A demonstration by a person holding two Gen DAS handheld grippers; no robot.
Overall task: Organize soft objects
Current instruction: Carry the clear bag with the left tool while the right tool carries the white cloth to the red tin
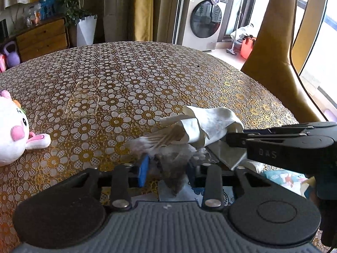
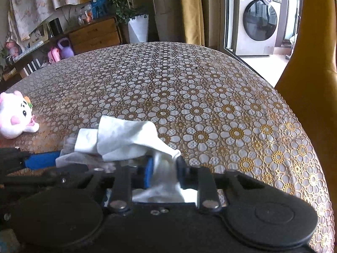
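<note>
Crumpled white cloth (image 2: 124, 141), thin and soft, folded over itself in loose creases; held up above the near part of the table between the two tools. In the left wrist view the same cloth (image 1: 210, 126) drapes as a rolled, creased sheet, its folds falling to the right.

Right gripper (image 2: 164, 168): blue-padded fingers (image 2: 148, 172) closed tight on a gathered corner of the cloth, the fabric bunched into a narrow neck between them. From the left wrist view this tool comes in from the right as a black bar, its tip (image 1: 228, 140) buried in the cloth's right end.

Left gripper (image 1: 166, 168): narrowed onto a clear plastic bag of cotton swabs (image 1: 162, 140), wrinkled and translucent, pale sticks fanned inside; the bag's lower part is pinched between the blue pads. Bag touches the underside of the cloth.

Table (image 2: 210, 105): round-looking through the fisheye, covered with a glossy brown cloth printed in white and gold flower rings.

White and pink plush toy (image 1: 12, 132) lies on the table well to the left, apart from both tools; fuzzy, rounded head, pink cheeks.

Beyond the table: silver front-load washing machine (image 2: 259, 21), mustard curtain (image 2: 192, 10), wooden drawer cabinet (image 2: 94, 34).
</note>
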